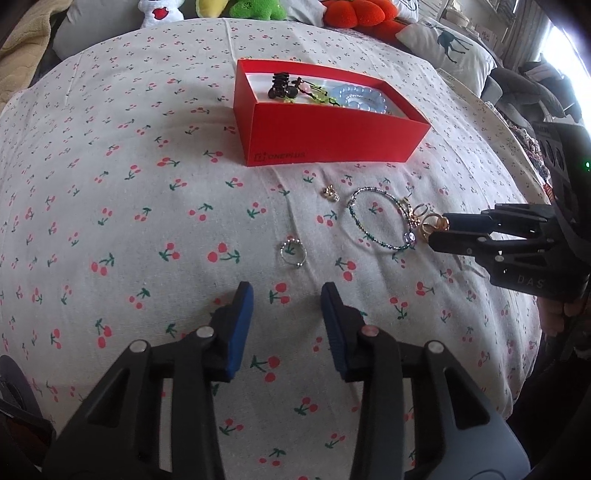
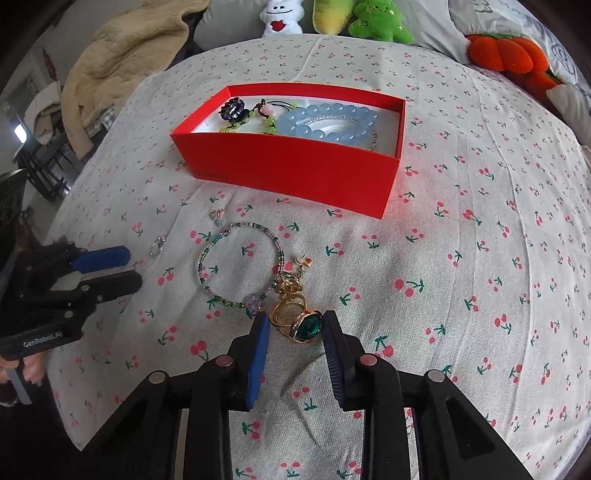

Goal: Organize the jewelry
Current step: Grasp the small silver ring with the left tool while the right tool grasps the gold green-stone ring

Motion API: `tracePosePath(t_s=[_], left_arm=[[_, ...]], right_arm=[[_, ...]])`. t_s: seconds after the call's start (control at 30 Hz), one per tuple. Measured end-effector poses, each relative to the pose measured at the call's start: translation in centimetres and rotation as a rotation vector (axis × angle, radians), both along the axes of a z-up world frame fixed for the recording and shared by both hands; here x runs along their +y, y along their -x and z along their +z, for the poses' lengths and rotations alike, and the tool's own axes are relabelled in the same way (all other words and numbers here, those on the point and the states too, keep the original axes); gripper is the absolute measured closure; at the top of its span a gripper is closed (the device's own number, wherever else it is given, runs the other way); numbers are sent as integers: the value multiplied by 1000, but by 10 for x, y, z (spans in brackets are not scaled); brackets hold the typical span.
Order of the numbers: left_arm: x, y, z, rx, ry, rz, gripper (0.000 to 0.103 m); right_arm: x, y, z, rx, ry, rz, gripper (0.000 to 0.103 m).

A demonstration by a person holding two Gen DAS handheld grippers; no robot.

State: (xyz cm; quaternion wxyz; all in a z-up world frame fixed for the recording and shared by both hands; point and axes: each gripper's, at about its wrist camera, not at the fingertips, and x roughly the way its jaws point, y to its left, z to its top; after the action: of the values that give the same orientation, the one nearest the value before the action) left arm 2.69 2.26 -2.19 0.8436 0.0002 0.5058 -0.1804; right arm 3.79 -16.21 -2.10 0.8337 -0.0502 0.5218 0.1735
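A red box on the cherry-print cloth holds a blue bead bracelet, a dark flower piece and a green cord piece. In front of it lie a beaded bracelet, a small charm, a silver ring and gold rings. My right gripper is open, its fingers either side of a gold ring with a green stone. My left gripper is open and empty, just short of the silver ring.
Plush toys and an orange plush line the far edge of the cloth. A beige blanket is piled at the back left. A pillow with a deer print lies at the back right.
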Motion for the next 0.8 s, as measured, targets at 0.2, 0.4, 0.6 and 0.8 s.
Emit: tracePosePath(t_s=[0.2,0.4,0.6,0.8], left_arm=[[-6,-9,-2,19,23,-6,74],[-11,-17,-5,24,11,4,74],[-16,-18,-6,7,-12,1,76],[-16,-21,-7,0,-34,16,84]], right_arm=[[-5,2,7,-3,-10,-3,75],[-11,4,10,-4,-17,-15,75],[-13,6,12,0,-18,-16,75],[-13,8,15,-2,-24,-20,75]])
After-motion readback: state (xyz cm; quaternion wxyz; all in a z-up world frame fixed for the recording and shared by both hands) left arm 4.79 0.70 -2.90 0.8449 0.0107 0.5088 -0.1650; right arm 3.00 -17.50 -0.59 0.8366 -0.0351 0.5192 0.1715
